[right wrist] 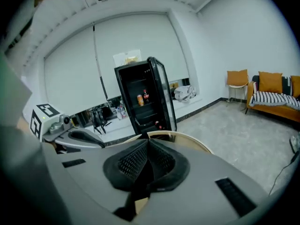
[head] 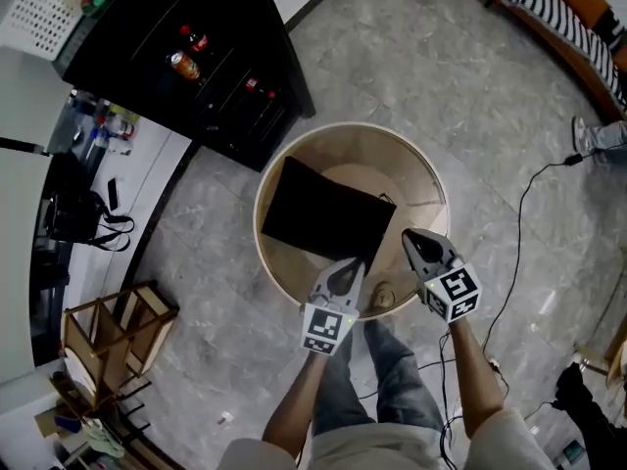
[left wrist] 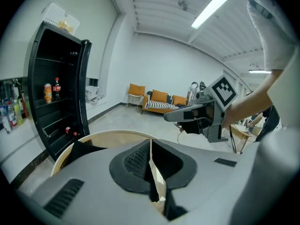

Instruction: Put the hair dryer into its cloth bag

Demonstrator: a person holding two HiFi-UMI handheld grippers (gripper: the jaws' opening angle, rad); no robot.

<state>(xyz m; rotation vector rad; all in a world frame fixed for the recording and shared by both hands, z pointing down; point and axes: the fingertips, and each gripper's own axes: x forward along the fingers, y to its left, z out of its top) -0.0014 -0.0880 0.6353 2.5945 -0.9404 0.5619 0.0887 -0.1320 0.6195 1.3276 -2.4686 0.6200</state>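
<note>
A flat black cloth bag [head: 323,218] lies on the round wooden table [head: 392,164], towards its left side. No hair dryer shows in any view. My left gripper [head: 345,268] hangs over the table's near rim, just off the bag's near edge, jaws shut with nothing between them. My right gripper [head: 410,236] hovers over the near right of the table, also shut and empty. In the left gripper view the shut left gripper [left wrist: 150,144] points across the table rim [left wrist: 117,134], and the right gripper [left wrist: 187,114] floats ahead. The right gripper view shows its closed right gripper [right wrist: 148,142] and the left gripper [right wrist: 79,137].
A black glass-door cabinet [head: 196,57] with bottles stands beyond the table to the left. A wooden frame stool [head: 113,326] sits on the floor at the lower left. A black cable [head: 519,223] runs over the floor on the right, near an orange sofa [head: 568,18].
</note>
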